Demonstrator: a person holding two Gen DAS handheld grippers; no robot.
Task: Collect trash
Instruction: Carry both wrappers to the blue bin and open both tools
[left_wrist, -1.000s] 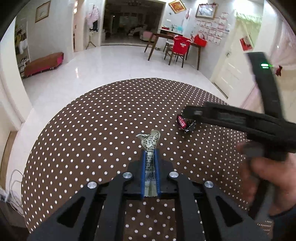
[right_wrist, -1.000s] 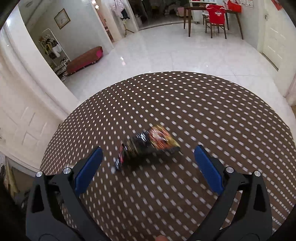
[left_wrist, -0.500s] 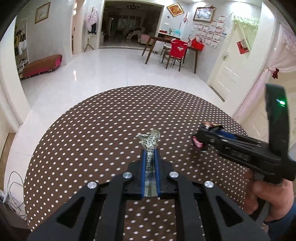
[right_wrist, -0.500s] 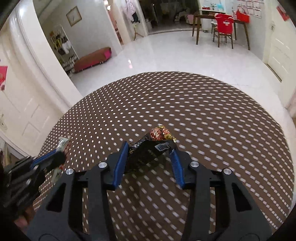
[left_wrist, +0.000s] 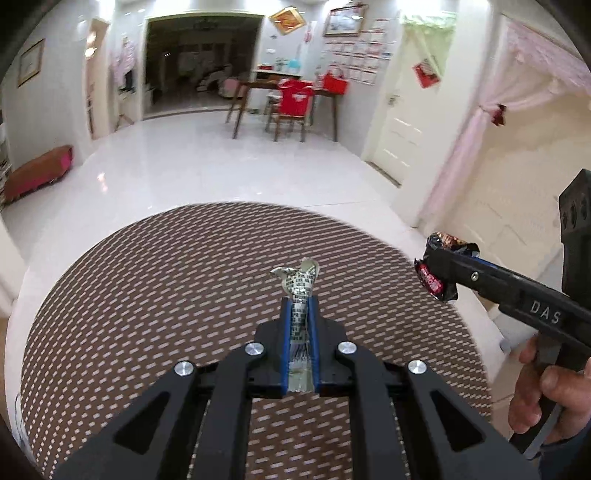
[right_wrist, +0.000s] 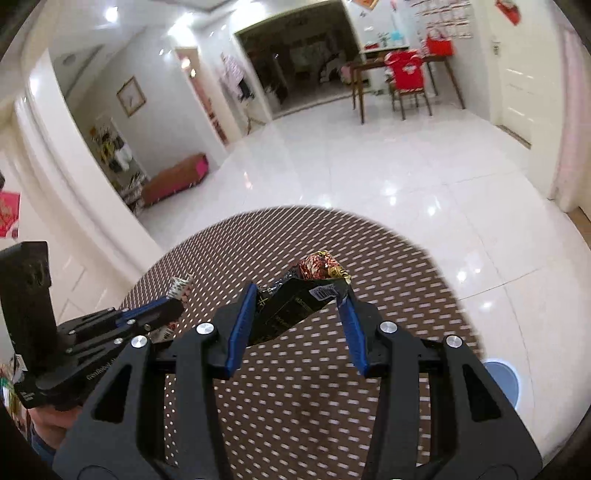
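Change: right gripper (right_wrist: 297, 314) jaws have just been closing on the dark snack wrapper (right_wrist: 303, 299); now pinched, lifted off the dotted table (right_wrist: 332, 387), centre frame.
Left gripper (left_wrist: 299, 314): fingers pressed on a silver wrapper (left_wrist: 300, 291), centre frame.
Meaning: both pieces collected; a bin likely comes next.

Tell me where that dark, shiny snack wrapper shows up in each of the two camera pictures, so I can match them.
Left wrist view: the dark snack wrapper sits far right, pinched at the tip of the right tongs, past the edge of the dotted table.
Right wrist view: it fills the lower centre, clamped between the blue pads.
Shared landmark: the red chair at the far wooden table.
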